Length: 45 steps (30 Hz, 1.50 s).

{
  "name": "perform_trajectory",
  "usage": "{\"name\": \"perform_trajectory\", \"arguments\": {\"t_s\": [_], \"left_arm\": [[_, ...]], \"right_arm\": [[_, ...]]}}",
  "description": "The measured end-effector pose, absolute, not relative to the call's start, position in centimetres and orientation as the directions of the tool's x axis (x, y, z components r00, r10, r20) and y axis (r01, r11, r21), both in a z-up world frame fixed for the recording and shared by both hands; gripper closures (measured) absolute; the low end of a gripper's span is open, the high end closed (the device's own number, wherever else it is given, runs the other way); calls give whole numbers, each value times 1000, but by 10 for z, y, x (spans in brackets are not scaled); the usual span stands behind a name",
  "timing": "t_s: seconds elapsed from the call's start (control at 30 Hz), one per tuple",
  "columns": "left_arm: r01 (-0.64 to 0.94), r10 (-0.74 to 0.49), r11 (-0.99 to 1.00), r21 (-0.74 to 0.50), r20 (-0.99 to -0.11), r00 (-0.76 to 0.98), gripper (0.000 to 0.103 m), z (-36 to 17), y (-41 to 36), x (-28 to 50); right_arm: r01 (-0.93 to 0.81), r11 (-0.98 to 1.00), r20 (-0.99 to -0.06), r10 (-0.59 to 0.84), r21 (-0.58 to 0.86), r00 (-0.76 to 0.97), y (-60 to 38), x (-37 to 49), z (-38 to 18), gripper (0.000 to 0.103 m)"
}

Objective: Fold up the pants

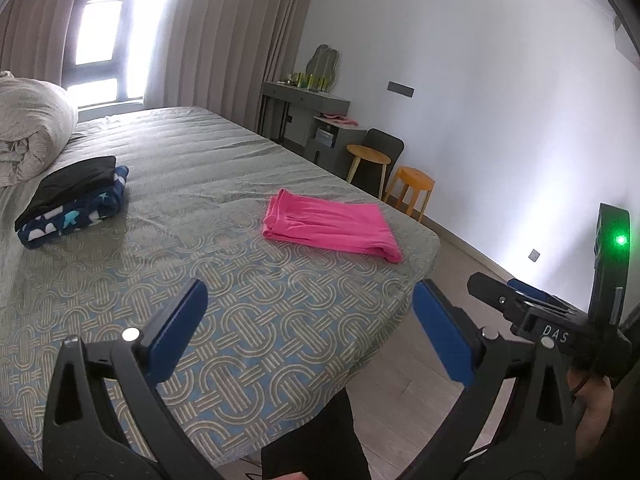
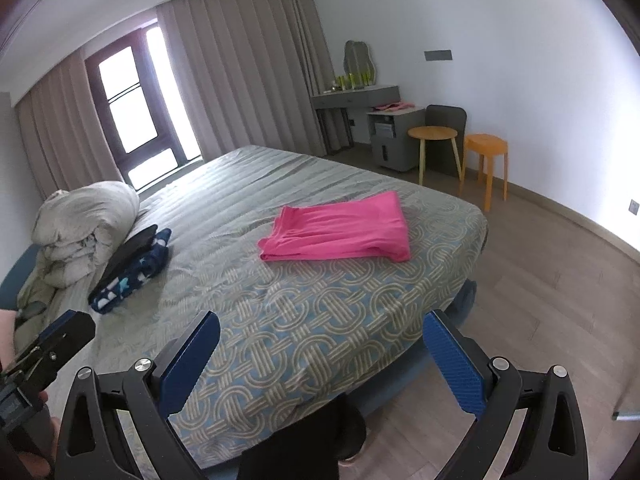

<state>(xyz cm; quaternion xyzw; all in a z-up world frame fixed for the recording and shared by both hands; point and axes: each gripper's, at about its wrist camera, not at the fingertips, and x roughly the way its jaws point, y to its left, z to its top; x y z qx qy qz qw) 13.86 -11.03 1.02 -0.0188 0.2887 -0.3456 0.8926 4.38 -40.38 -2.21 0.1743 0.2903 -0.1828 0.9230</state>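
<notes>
The pink pants (image 1: 332, 222) lie folded into a flat rectangle on the bed (image 1: 256, 320), near its far right corner, with nothing touching them. The bed carries a grey and blue cover with a woven loop pattern. The left gripper (image 1: 310, 334) hangs above the near edge of the bed with its blue fingers (image 1: 180, 332) spread wide and nothing between them. The right gripper (image 2: 322, 364) is held the same way, jaws wide apart and empty, above the near corner of the bed and well apart from the pants. In the left wrist view the right gripper shows from the side at the right edge, with a green light (image 1: 621, 240) glowing on its body. Toward the head of the bed, on the left, a folded black garment (image 1: 70, 186) rests on top of a folded dark blue blanket (image 1: 80, 220) with pale shapes, and just behind them lies a rolled grey quilt (image 1: 32, 128). Beyond the bed, along the white wall, stand a grey dresser (image 2: 356, 96) with a mirror (image 2: 360, 58), a small grey cabinet (image 2: 394, 136), a round wooden stool (image 2: 434, 140), a dark chair (image 2: 450, 118) and an orange stool (image 2: 486, 156). Beige curtains (image 2: 244, 68) frame a bright window (image 2: 132, 108). The person's dark trouser leg (image 2: 304, 444) shows at the bottom between the fingers.
</notes>
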Motion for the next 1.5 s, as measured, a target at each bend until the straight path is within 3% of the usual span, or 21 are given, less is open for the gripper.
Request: {"name": "perform_trajectory", "arguments": {"t_s": [1.5], "left_arm": [[583, -581, 790, -193, -540, 609, 1, 4, -108, 137]], "right_arm": [[455, 861, -613, -237, 227, 754, -399, 41, -26, 0]]}}
